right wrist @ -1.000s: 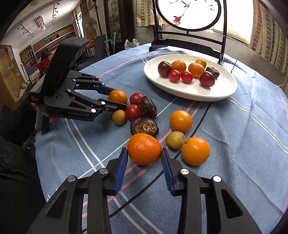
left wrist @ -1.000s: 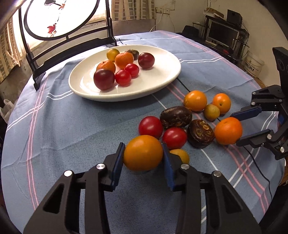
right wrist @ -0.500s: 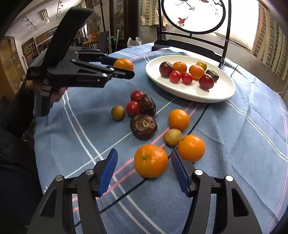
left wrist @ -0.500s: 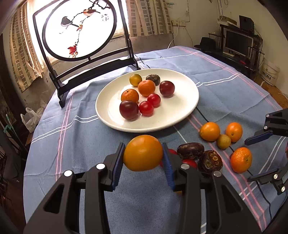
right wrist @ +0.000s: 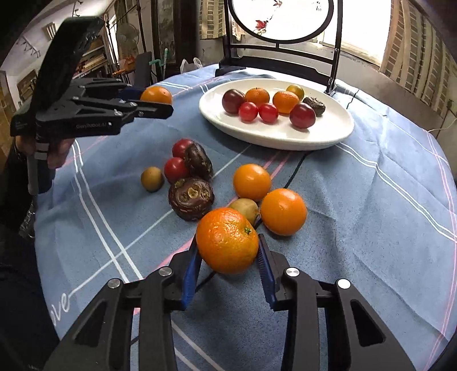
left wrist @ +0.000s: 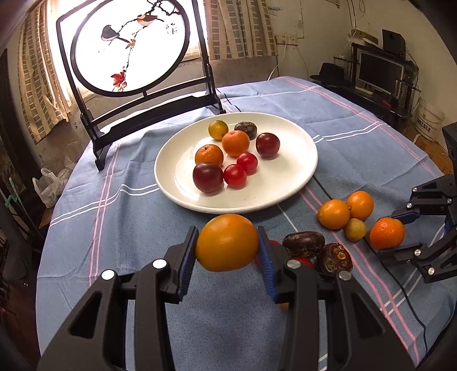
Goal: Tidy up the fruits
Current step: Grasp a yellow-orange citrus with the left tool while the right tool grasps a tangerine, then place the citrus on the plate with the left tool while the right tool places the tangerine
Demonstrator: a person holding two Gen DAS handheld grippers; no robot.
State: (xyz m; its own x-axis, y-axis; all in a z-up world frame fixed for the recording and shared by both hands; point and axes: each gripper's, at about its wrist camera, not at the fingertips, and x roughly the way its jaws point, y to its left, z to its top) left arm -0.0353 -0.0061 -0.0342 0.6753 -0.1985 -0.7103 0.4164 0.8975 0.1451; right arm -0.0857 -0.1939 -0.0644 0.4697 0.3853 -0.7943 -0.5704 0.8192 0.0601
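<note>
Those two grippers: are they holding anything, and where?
Left gripper: smooth orange, pinched at its sides. Right gripper, just closing: bumpy orange, same way.

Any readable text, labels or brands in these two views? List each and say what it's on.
"GenRobot.AI": white print on the side of the left claw, right wrist view.
"ove": white script on the blue tablecloth, start cut off by the picture's edge.
Dark print on the white bucket: too small to read.
Marks on the round bird screen: too blurred to read.

Round bird-painting screen (left wrist: pixel 130 45) behind, TV (left wrist: pixel 378 70) + white bucket (left wrist: pixel 430 121) far right, striped curtains (left wrist: pixel 237 27).
</note>
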